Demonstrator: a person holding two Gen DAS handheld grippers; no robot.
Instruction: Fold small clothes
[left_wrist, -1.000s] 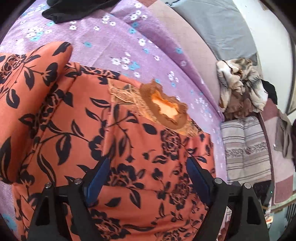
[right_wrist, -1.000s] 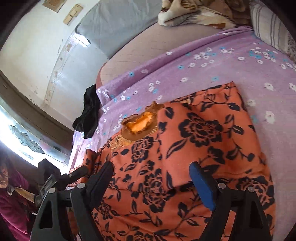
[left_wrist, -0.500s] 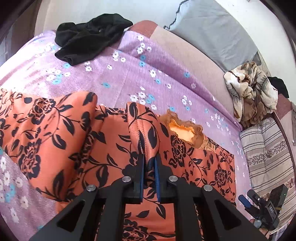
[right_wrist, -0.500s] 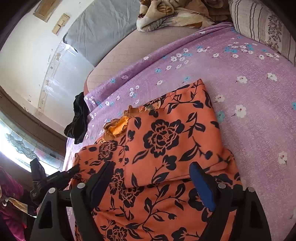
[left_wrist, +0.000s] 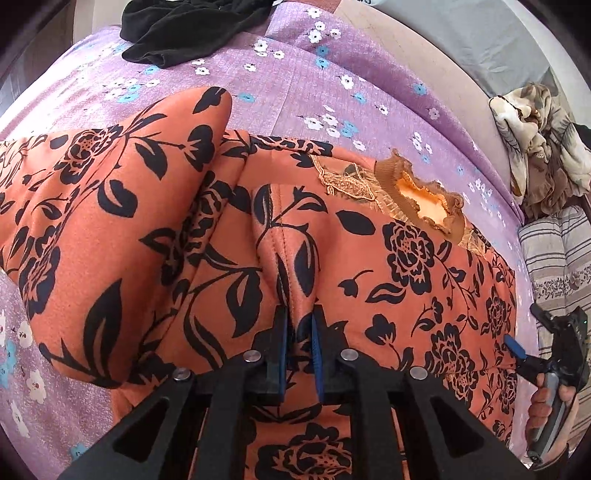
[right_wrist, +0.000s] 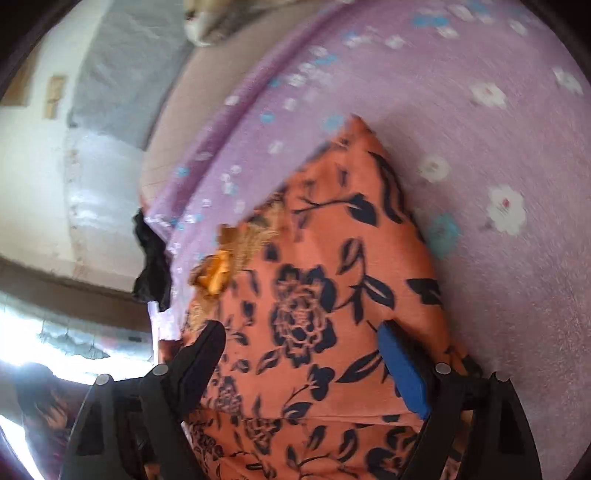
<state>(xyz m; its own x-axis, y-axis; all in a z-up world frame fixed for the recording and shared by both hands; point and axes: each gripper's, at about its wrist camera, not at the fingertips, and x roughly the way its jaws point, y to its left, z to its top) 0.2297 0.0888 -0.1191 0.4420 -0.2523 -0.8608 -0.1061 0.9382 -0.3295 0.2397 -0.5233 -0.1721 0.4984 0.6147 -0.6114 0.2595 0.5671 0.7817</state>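
Orange floral garment (left_wrist: 388, 266) lies spread on the purple flowered bedsheet (left_wrist: 295, 74), sleeve folded at left. At centre, the left gripper (left_wrist: 299, 332) has just closed from wide open and now pinches a raised ridge of the fabric. At right, the right gripper (right_wrist: 303, 354) hangs over the garment's far side, jaws spread, holding nothing. Judged: the next fold is starting.

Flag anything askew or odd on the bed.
The orange floral garment lies unevenly: its left sleeve sticks out crooked, and a ridge of fabric bunches up where the left gripper pinches it. No damage visible.
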